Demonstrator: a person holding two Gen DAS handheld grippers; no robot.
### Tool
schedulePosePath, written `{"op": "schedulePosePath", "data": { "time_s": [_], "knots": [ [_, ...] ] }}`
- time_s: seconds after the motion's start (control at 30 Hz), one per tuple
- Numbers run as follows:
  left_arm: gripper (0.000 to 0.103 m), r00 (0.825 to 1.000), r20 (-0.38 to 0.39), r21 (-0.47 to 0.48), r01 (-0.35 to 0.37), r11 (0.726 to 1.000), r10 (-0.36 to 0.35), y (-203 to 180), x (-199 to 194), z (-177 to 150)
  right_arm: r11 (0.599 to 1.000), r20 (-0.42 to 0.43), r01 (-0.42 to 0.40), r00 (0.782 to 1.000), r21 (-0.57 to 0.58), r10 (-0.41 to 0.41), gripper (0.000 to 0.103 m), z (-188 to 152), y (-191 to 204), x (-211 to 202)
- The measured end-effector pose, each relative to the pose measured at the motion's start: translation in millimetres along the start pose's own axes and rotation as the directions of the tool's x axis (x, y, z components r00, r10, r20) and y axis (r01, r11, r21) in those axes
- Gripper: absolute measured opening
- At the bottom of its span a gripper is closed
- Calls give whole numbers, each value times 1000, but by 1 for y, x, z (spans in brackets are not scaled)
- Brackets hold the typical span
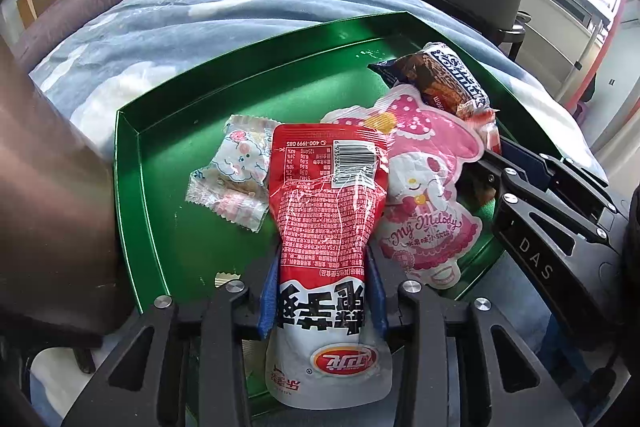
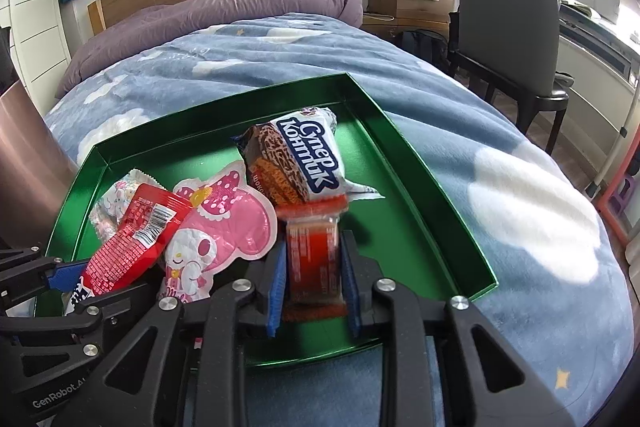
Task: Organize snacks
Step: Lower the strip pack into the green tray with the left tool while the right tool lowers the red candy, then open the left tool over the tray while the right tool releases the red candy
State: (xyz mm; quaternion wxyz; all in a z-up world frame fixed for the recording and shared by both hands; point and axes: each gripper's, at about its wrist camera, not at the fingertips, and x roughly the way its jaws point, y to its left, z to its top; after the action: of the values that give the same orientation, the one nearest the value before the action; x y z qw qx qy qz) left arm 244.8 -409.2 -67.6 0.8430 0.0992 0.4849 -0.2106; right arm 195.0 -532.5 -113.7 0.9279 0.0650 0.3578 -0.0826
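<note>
Green tray [image 2: 420, 187]: right half of floor and far strip bare, passable. Left half blocked by overlapping snack packets [image 2: 224, 227]. Raised rim bounds all sides. Blue blanket [image 2: 500, 187] around the tray lies unobstructed.

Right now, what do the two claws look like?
Both are black plastic with cut-out holes, shiny silver bolts and blue ridged pads. The left claw and right claw match. One has "DAS" in white on its side, the other "GenRobot".
</note>
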Motion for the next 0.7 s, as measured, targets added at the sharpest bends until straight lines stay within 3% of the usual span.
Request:
{"op": "schedulePosePath", "data": {
  "time_s": [0.1,0.4,0.53,0.7],
  "knots": [
    [34,1000,6,15,-11,1000,11,-1,-2,-1,1000,3,8,1000,-4,-8,49,1,1,-2],
    [37,1000,23,34,-17,999,16,-5,-14,-1,1000,3,21,1000,-7,-21,53,2,-1,-9],
    [39,999,34,47,-31,998,30,-6,-19,0,1000,10,26,1000,-6,-26,65,4,-3,-16],
    [42,998,50,47,-35,998,33,-6,-29,1,1000,24,25,999,-10,-24,65,7,-1,-26]
  ]
}}
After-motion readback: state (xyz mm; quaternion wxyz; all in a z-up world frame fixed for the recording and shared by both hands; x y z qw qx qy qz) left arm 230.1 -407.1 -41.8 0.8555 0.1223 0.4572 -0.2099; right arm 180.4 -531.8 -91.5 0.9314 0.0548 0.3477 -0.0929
